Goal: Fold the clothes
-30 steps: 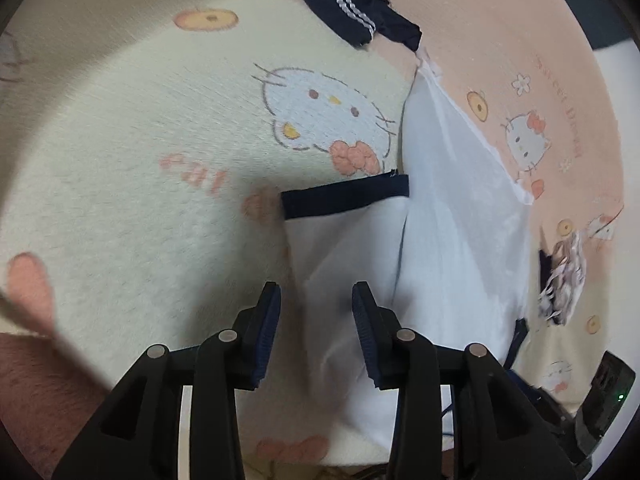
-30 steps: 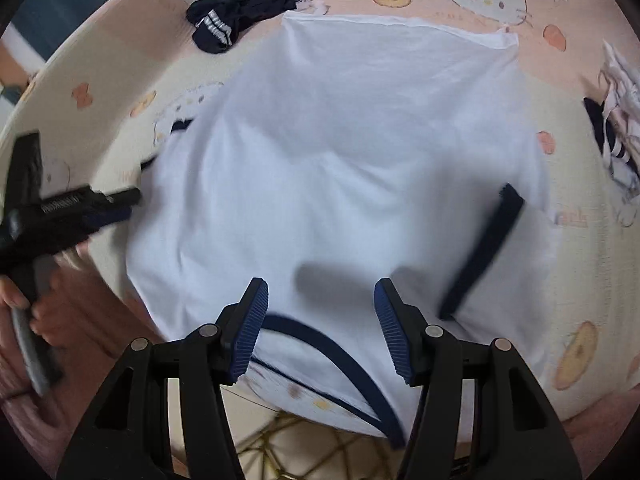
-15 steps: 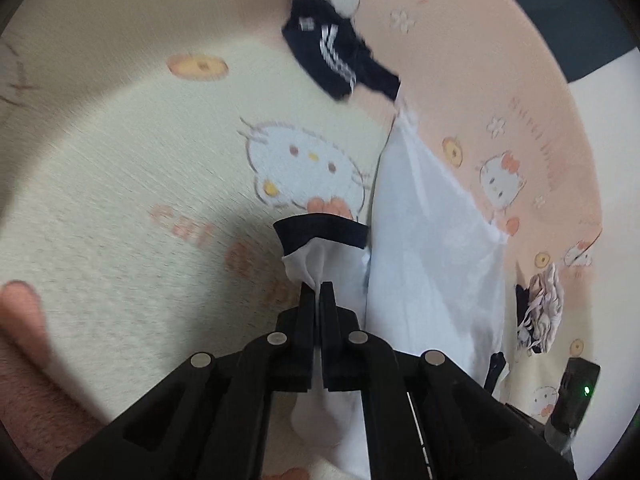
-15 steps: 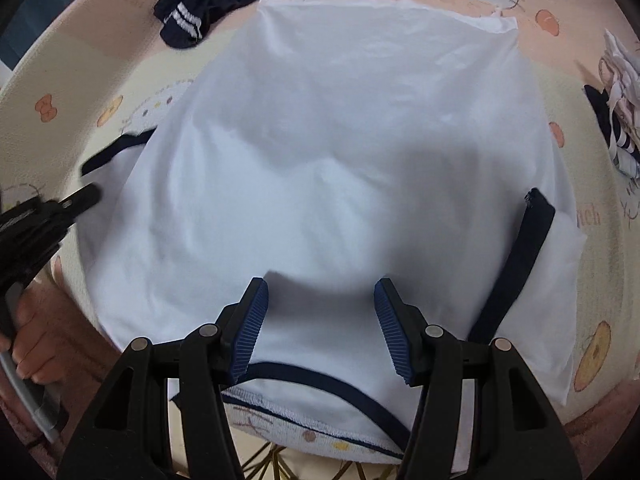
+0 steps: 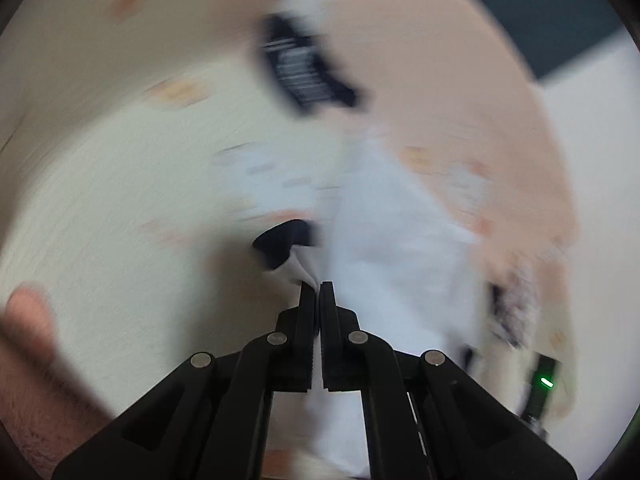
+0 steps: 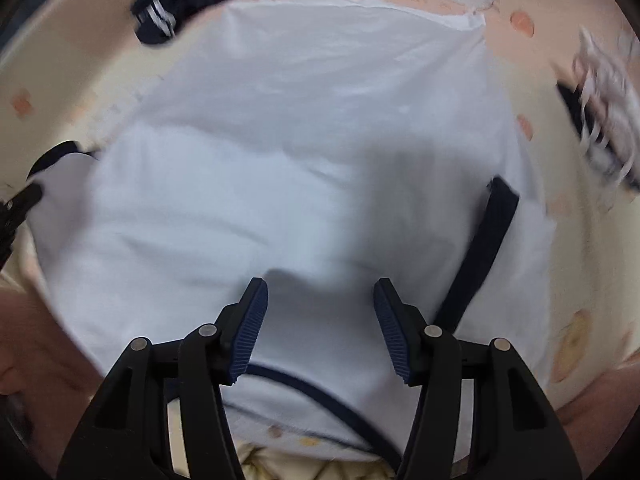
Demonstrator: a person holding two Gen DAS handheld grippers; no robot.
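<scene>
Now left gripper (image 5: 321, 286) clamped on navy-cuffed sleeve (image 5: 294, 256) of white T-shirt (image 6: 304, 152); right gripper (image 6: 320, 316) held apart above shirt, nothing gripped.

A home, most likely a bedroom, is showing here. A soft cream-and-peach bedcover (image 6: 568, 92) printed with cartoon cats, bows and flowers is filling both views and serving as the work surface. Clothes are lying about on it: a white T-shirt (image 6: 304, 152) spreading across the centre, a dark striped garment (image 6: 176, 8) sitting at the upper left, and a crumpled striped piece (image 6: 604, 120) resting at the right edge. A plain white wall (image 5: 596, 128) is showing at the right of the left wrist view.
</scene>
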